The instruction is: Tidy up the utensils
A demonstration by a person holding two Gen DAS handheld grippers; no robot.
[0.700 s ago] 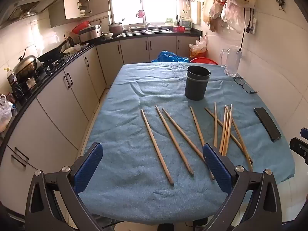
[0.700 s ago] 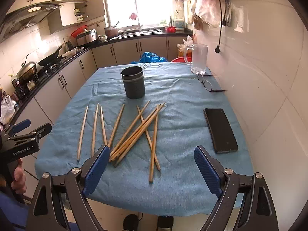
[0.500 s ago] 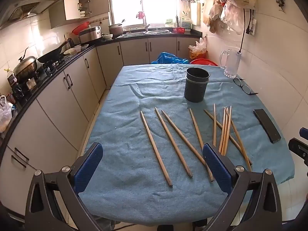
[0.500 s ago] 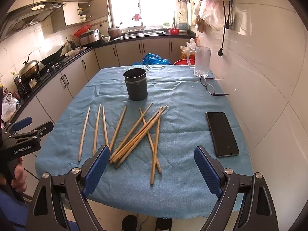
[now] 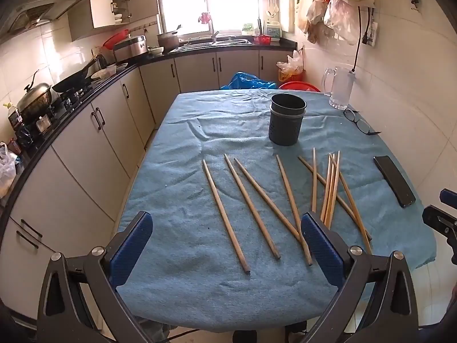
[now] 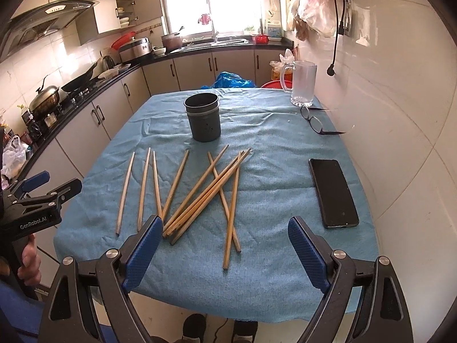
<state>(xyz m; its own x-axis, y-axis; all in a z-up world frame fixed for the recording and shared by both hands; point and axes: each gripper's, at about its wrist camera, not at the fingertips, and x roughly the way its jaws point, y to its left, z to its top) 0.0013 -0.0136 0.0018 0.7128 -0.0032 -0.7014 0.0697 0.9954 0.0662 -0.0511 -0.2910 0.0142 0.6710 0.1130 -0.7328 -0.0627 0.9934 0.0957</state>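
Left gripper (image 5: 225,245) held above the near edge of the table (image 5: 182,300), jaws wide apart, nothing between the pads. Right gripper (image 6: 225,248) likewise over the near edge, jaws spread wide, nothing clamped.

Wooden chopsticks (image 5: 251,205) lying loose on the blue cloth (image 6: 271,271), none in a container. In the left view: four single sticks fanned out ahead of and between the jaws, near ends close to the right-hand pad; a crossed bundle (image 5: 331,185) just beyond and outside that pad. In the right view: the crossed pile (image 6: 211,188) ahead, between the jaws, its near ends just beside the left-hand pad; four separate sticks (image 6: 142,185) ahead and outside that pad.

Dark cylindrical holder (image 6: 203,117) upright, well ahead of both pairs of jaws, beyond the far tips of the sticks and apart from them. Appears to be an inner cup nested in an outer sleeve; visible part of the interior dark, no sticks rising above the rim.

Clear glass mug (image 6: 301,84) at the far right of the table, seemingly holding nothing. Eyeglasses (image 6: 314,121) near it; black phone (image 6: 332,193) flat, ahead of and outside the right-hand pad.
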